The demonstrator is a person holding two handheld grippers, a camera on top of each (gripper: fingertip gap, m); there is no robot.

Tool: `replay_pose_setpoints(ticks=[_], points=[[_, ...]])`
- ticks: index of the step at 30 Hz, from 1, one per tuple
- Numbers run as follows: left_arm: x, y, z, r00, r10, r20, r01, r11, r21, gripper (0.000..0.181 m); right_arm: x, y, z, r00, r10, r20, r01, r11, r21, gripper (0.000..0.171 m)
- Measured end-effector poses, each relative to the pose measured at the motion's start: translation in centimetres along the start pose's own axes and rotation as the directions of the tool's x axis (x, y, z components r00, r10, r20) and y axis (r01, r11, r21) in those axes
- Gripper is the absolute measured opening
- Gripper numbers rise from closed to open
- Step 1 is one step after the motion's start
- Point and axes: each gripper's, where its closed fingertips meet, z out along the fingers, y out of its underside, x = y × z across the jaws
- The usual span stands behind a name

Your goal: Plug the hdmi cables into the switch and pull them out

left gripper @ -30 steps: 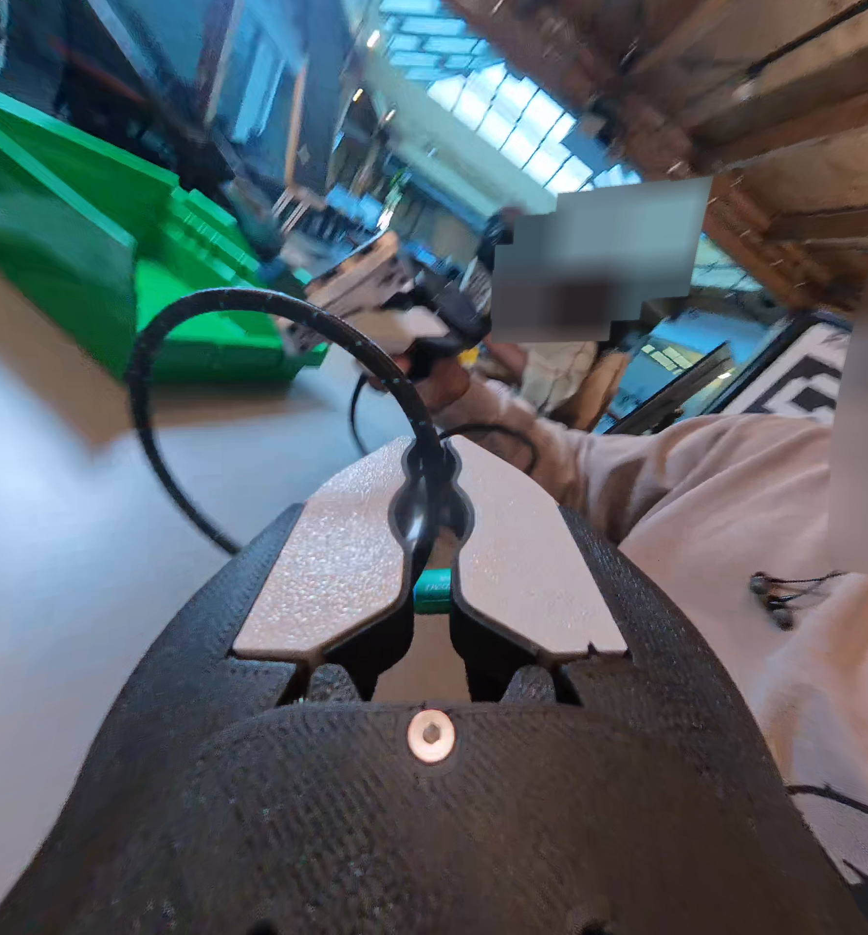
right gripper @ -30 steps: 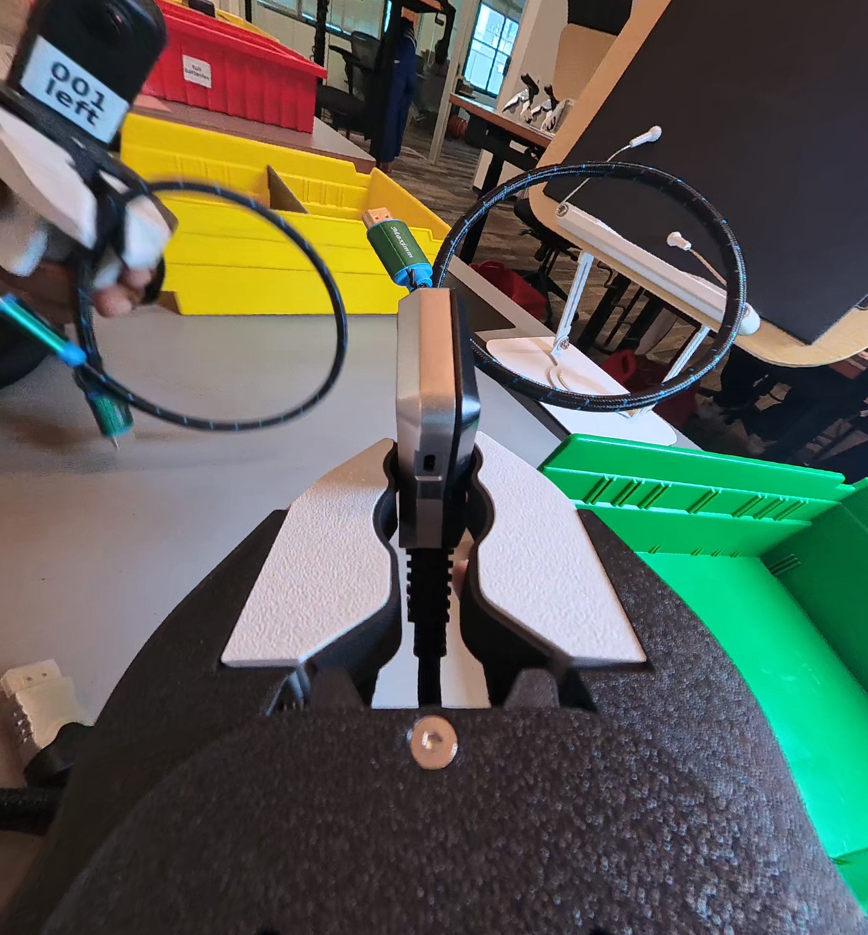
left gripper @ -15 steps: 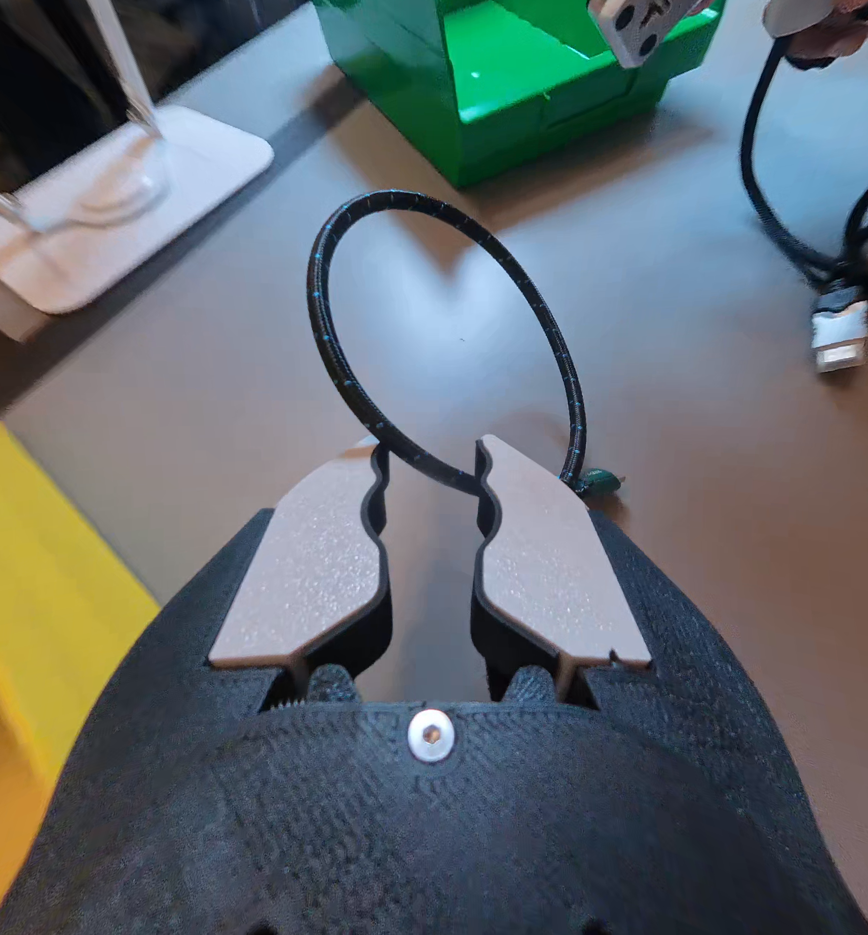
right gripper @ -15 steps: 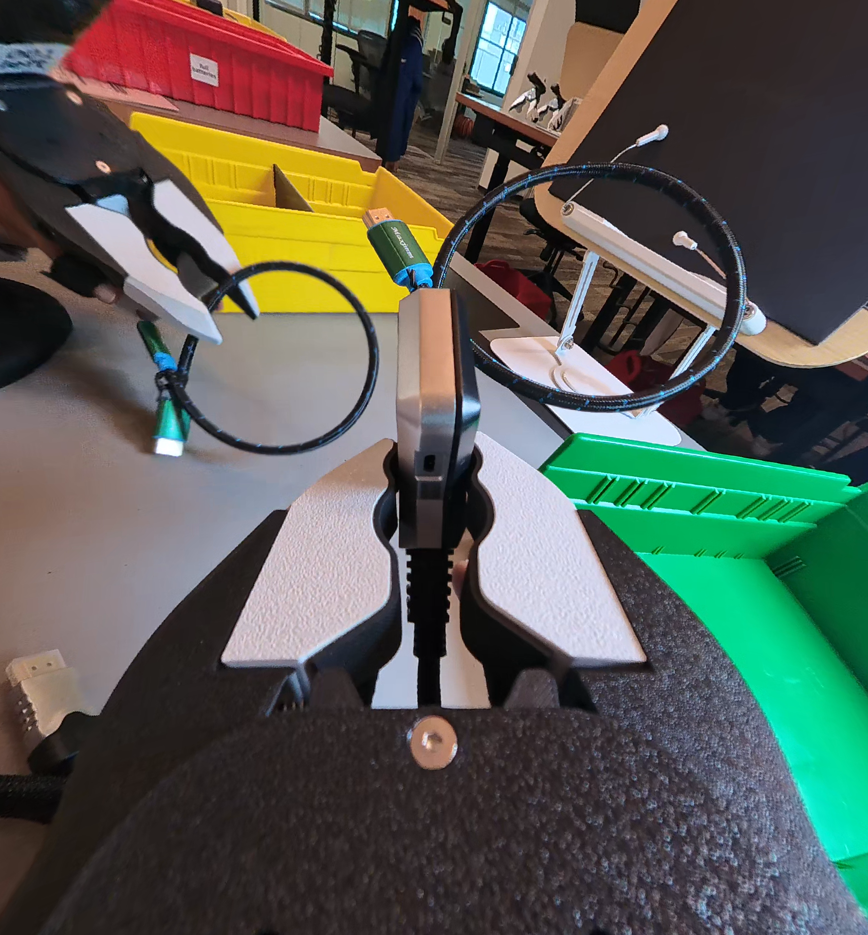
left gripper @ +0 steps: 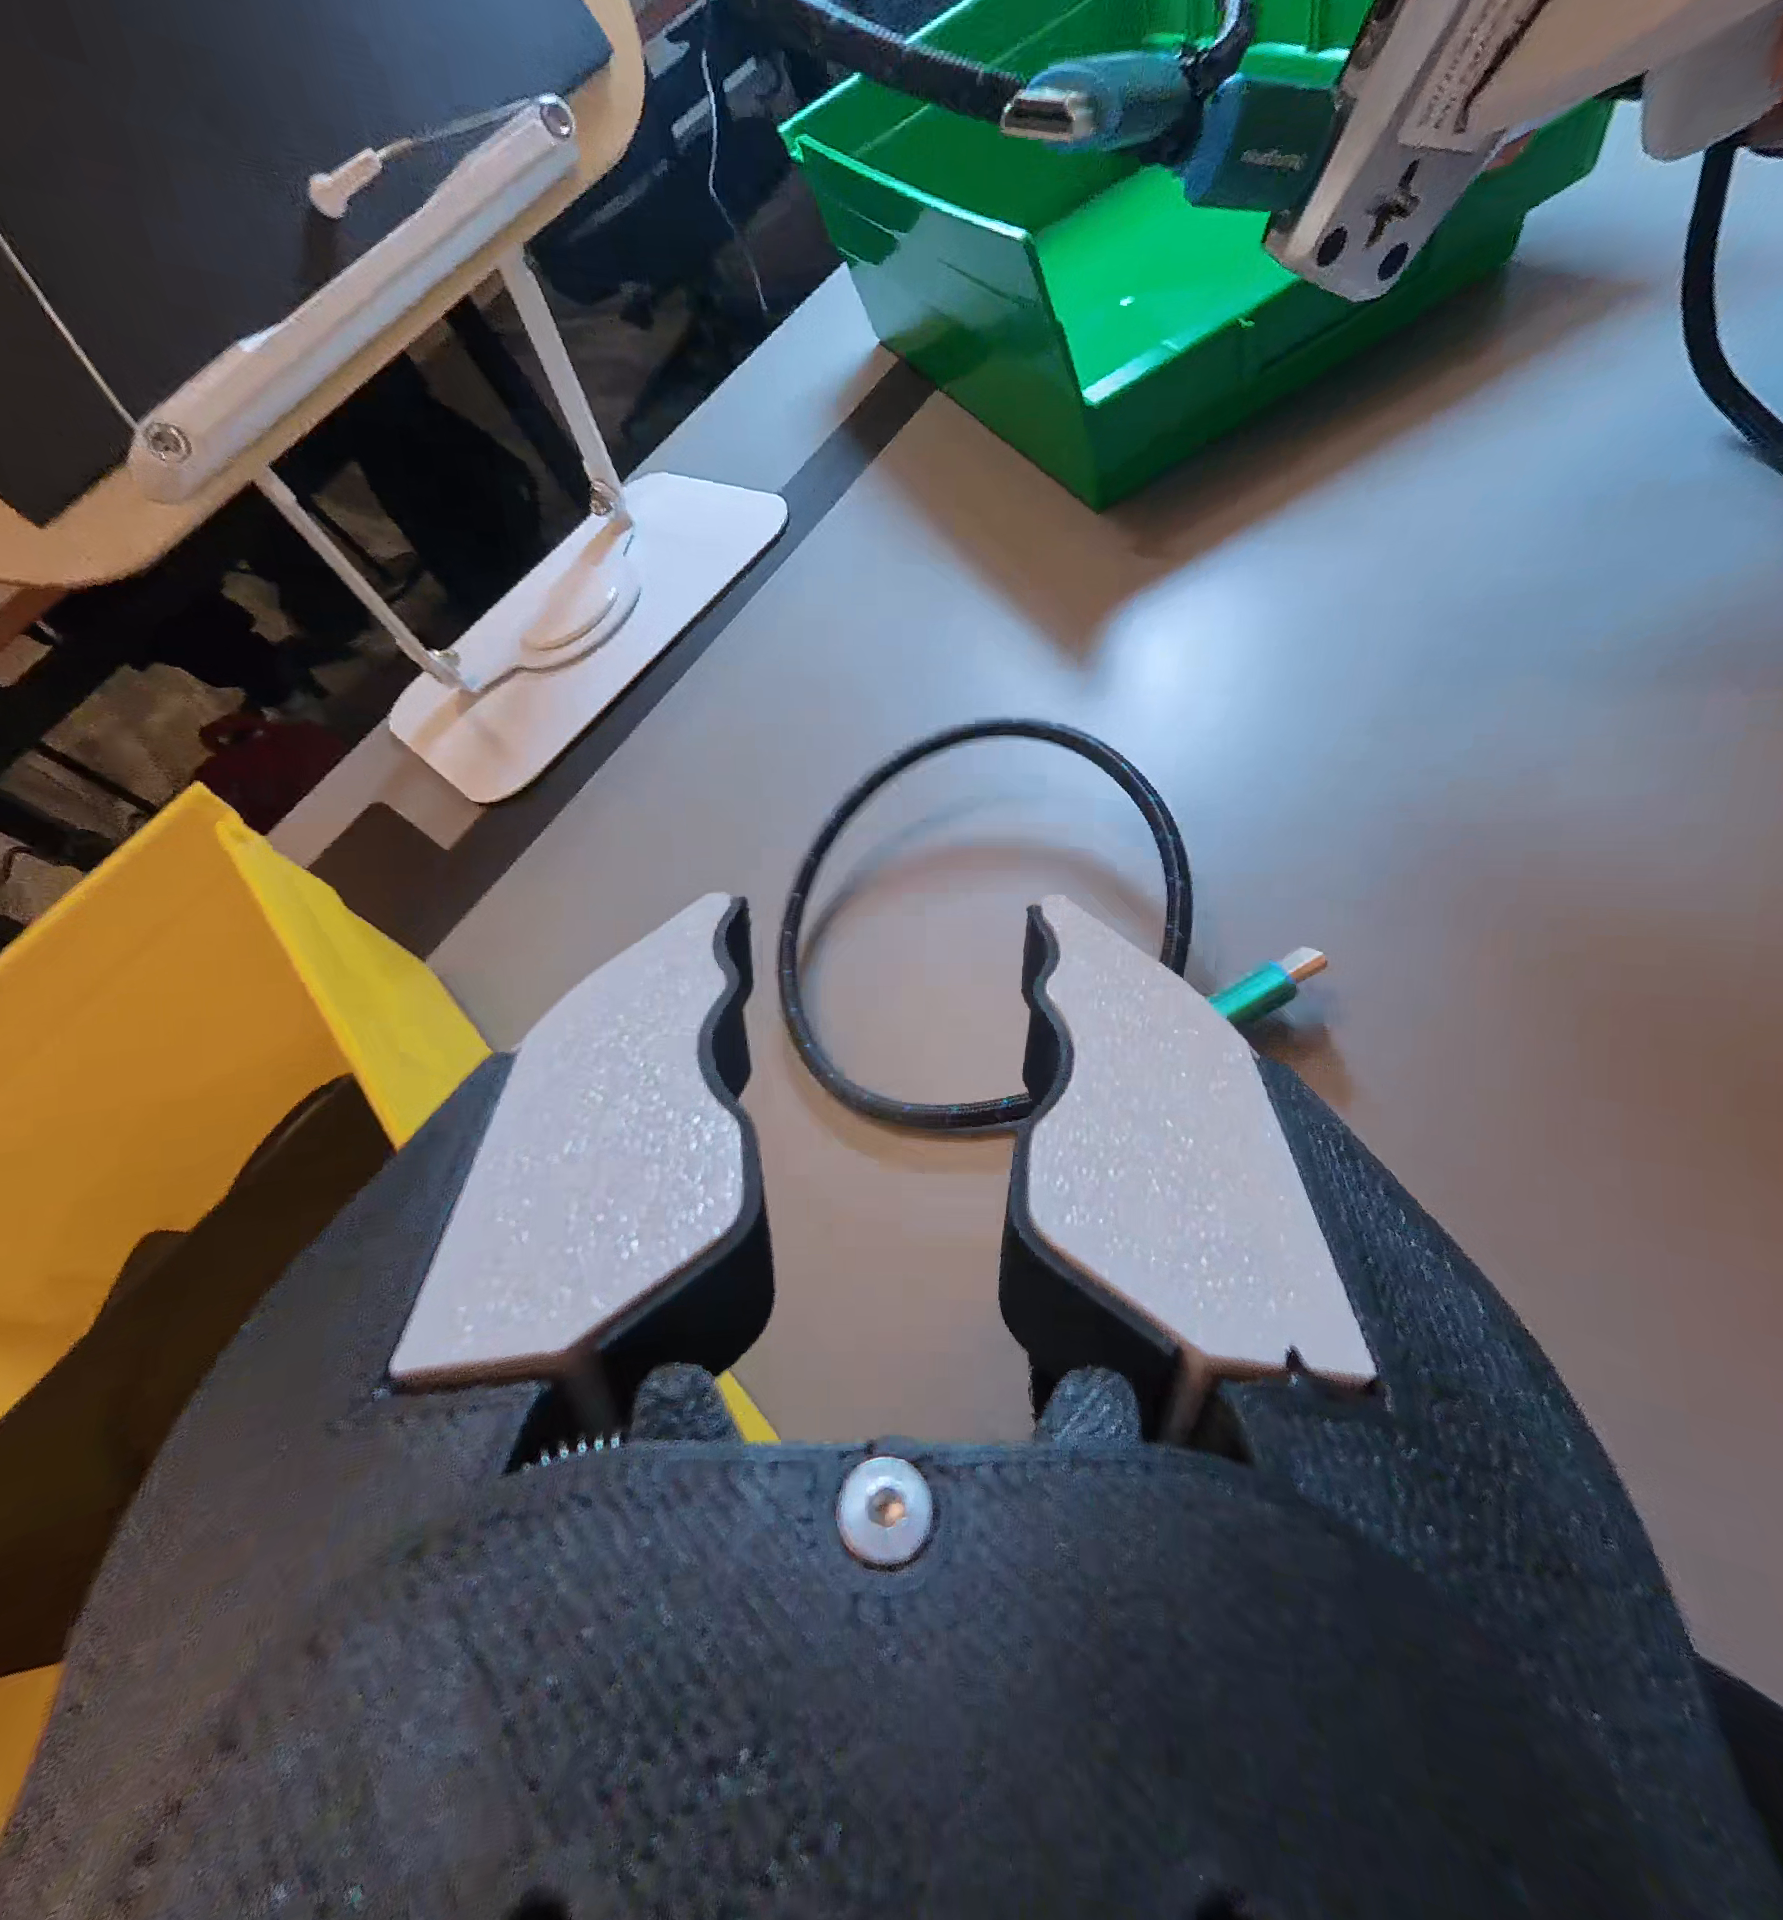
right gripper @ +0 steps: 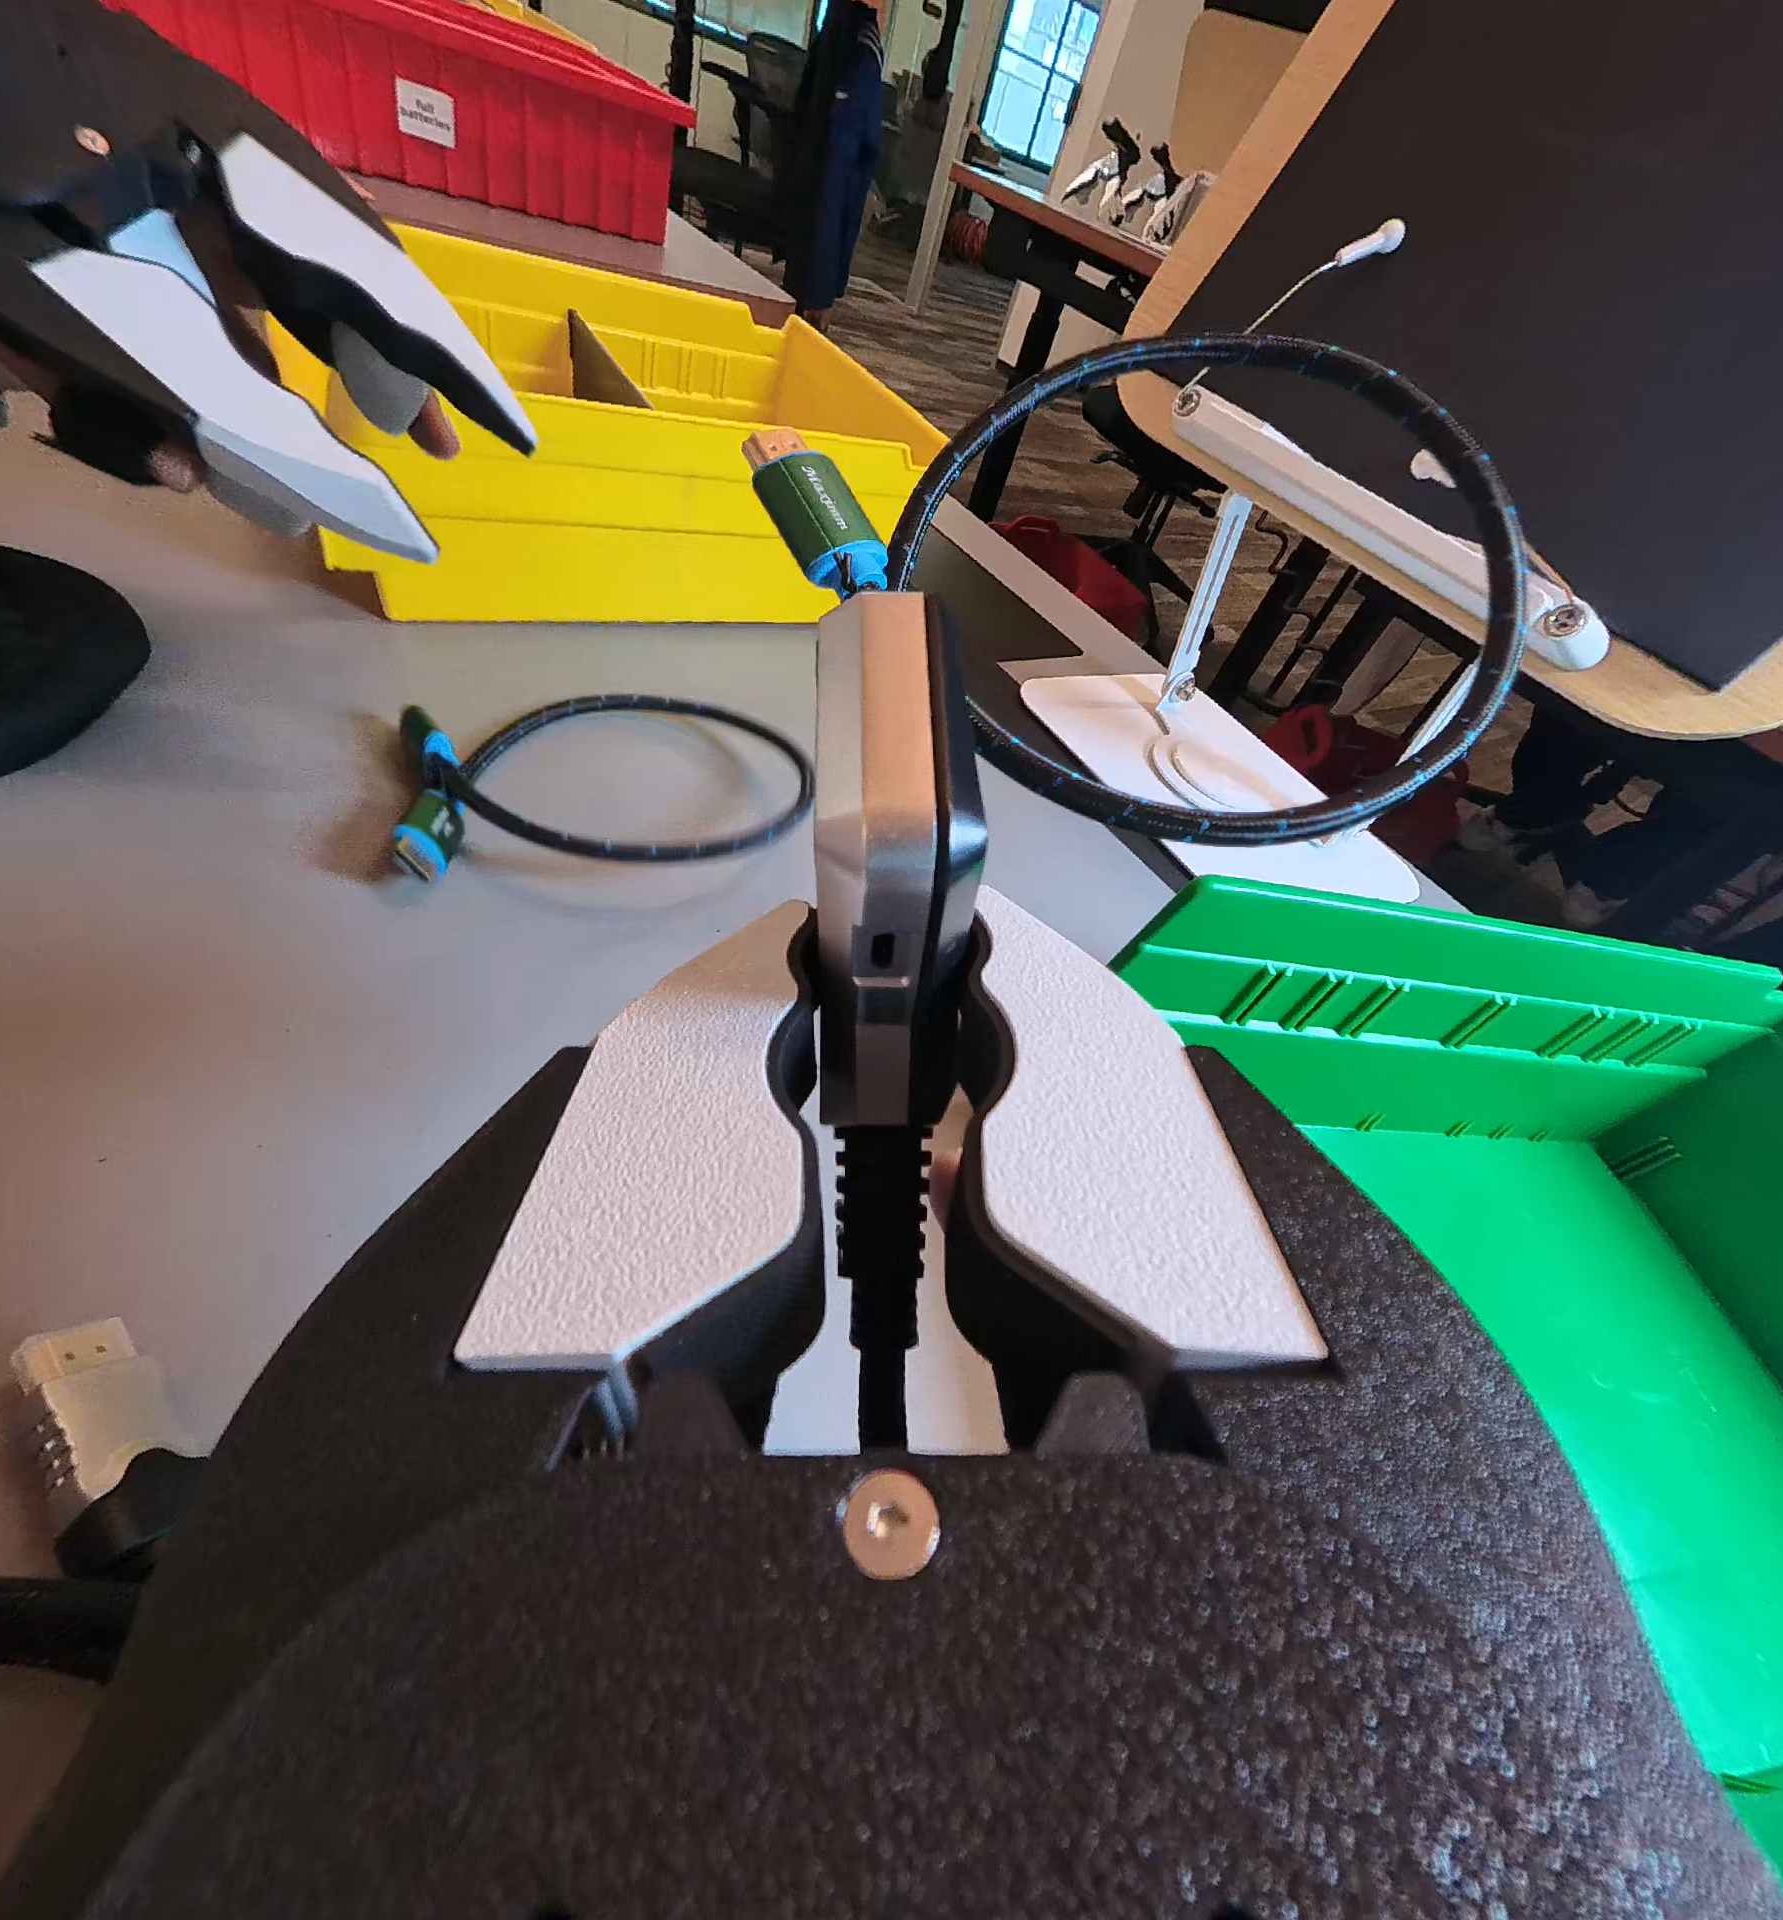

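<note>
From the left wrist view, the left gripper (left gripper: 887, 997) hangs wide apart and empty over the grey table (left gripper: 1489, 779), where a short black braided HDMI cable with green plugs (left gripper: 980, 914) lies coiled just below its tips, so one cable looks already pulled out. From the right wrist view, the right gripper (right gripper: 892, 966) clamps the slim grey metal HDMI switch (right gripper: 892, 790) upright, right of that loose cable; a second black braided cable (right gripper: 1219, 582) loops behind the switch, whether still plugged in I can't tell.

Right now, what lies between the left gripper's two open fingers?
In the left wrist view, the left gripper hangs open over the looped black cable lying on the grey table; part of the loop and bare table show between the fingers.
</note>
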Motion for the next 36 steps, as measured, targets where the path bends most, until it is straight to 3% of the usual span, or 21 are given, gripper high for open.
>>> replay_pose_setpoints(ticks=[3,5,8,10,13,16,21,27,32,36], points=[[1.9,0.1,-0.2,0.993,0.047,-0.11,-0.049,0.999,-0.009,0.052,-0.1,0.1,0.1,1.0,0.003,0.005,-0.003,1.0,-0.002,0.022],[3.5,1.8,0.3,0.971,0.102,-0.216,-0.126,0.986,-0.104,0.053,0.0,0.1,0.1,1.0,0.007,0.007,-0.007,1.0,-0.004,0.022],[5.4,5.0,0.9,0.898,0.219,-0.383,-0.339,0.898,-0.28,0.059,0.0,0.3,0.2,1.0,0.02,0.012,-0.02,1.0,-0.005,0.022],[6.4,6.0,1.8,0.839,0.266,-0.474,-0.444,0.839,-0.315,0.057,0.1,0.4,0.3,1.0,0.024,0.01,-0.024,1.0,-0.009,0.022],[7.5,6.4,3.5,0.776,0.281,-0.565,-0.516,0.797,-0.313,0.041,0.1,0.4,0.2,1.0,0.024,0.01,-0.024,1.0,-0.008,0.022],[7.9,6.2,4.5,0.763,0.242,-0.6,-0.496,0.814,-0.303,0.024,-0.1,0.3,0.1,1.0,0.01,0.024,-0.01,1.0,-0.002,0.022],[7.7,5.6,4.8,0.837,0.192,-0.512,-0.4,0.854,-0.332,0.021,-1.6,0.2,0.1,0.991,-0.098,0.089,0.097,0.995,0.02,0.022],[5.7,1.5,2.0,0.924,0.114,-0.365,-0.233,0.925,-0.302,0.02,-4.0,0.6,0.6,0.926,-0.367,0.092,0.371,0.928,-0.029,0.022],[4.4,-2.7,-2.2,0.943,0.179,-0.282,-0.251,0.936,-0.247,0.02,-5.4,0.8,1.5,0.869,-0.487,0.088,0.491,0.87,-0.044,0.022],[7.4,-3.5,-1.4,0.915,0.248,-0.32,-0.335,0.906,-0.257,0.019,-6.0,2.2,2.1,0.806,-0.581,0.114,0.592,0.796,-0.128,0.022]])
